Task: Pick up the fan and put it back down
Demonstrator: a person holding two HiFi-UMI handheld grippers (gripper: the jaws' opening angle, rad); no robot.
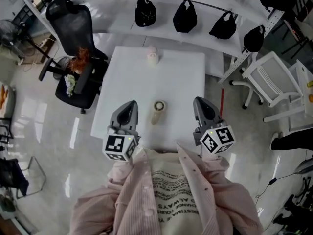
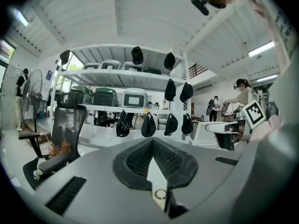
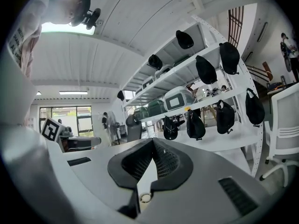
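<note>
A small cream hand-held fan (image 1: 157, 111) lies flat on the white table (image 1: 181, 82), near its front edge, round head toward the far side. My left gripper (image 1: 128, 107) hovers just left of it and my right gripper (image 1: 201, 105) just right of it, both apart from the fan. Both are shut with nothing held. In the left gripper view the jaws meet at the tip of the gripper (image 2: 153, 142), and the fan (image 2: 160, 194) peeks through the notch below. The right gripper view shows the same: shut gripper (image 3: 153, 142), fan (image 3: 145, 198) beneath.
A small pink object (image 1: 152, 56) sits at the table's far edge. A black office chair (image 1: 73, 38) stands left of the table, a white chair (image 1: 274, 80) to the right. Behind the table runs a white shelf hung with black caps (image 1: 185, 16).
</note>
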